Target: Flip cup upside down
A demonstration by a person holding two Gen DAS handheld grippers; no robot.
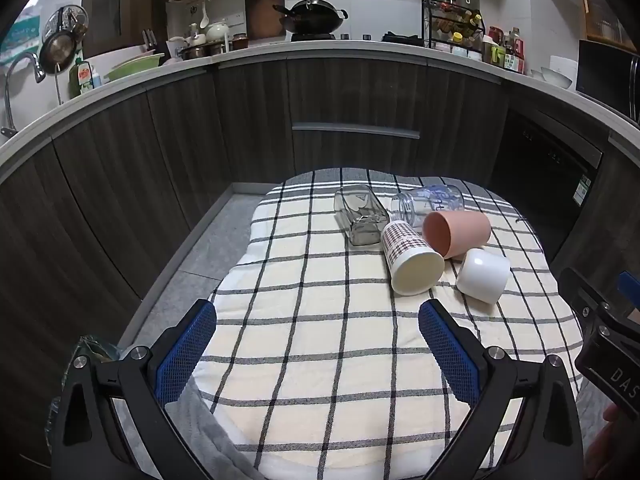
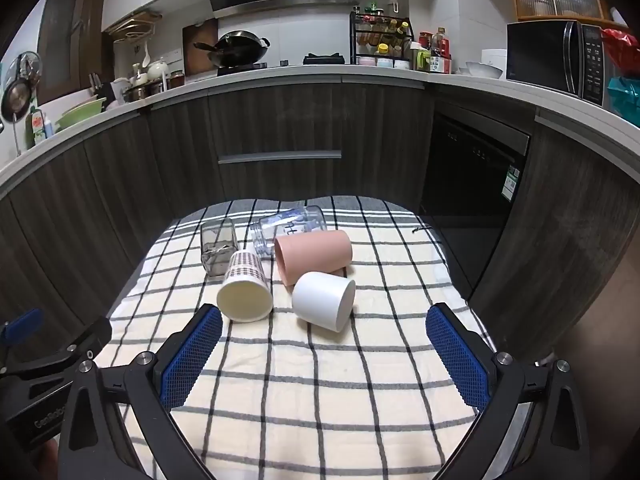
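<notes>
- Hovering low over the near part of the checked cloth [image 1: 320, 360]: left gripper [image 1: 318, 312], blue-padded fingers [image 1: 186, 354] spread wide, gripping nothing.
- Hovering beside it over the same cloth [image 2: 320, 380]: right gripper [image 2: 324, 316], fingers [image 2: 456, 360] likewise wide apart and empty.
- Lying on its side just past the right gripper's fingertips: white cup [image 2: 324, 300] [image 1: 483, 275], mouth pointing right and toward the camera.
- Lying tipped beside it on the left, apparently just apart from it: patterned cup [image 2: 245, 290] [image 1: 412, 260], cream mouth facing the grippers.
- Resting on its side right behind both, seemingly touching the white cup: pink cup [image 2: 314, 255] [image 1: 456, 233], mouth turned left.
- Lying farther back, near the cloth's far edge: square glass jar [image 2: 218, 249] [image 1: 362, 214] and clear printed glass [image 2: 290, 224] [image 1: 428, 202], both toppled.
- Standing beyond the table: dark wood cabinets [image 2: 280, 128], with a wok [image 2: 236, 52] on the counter above.
</notes>
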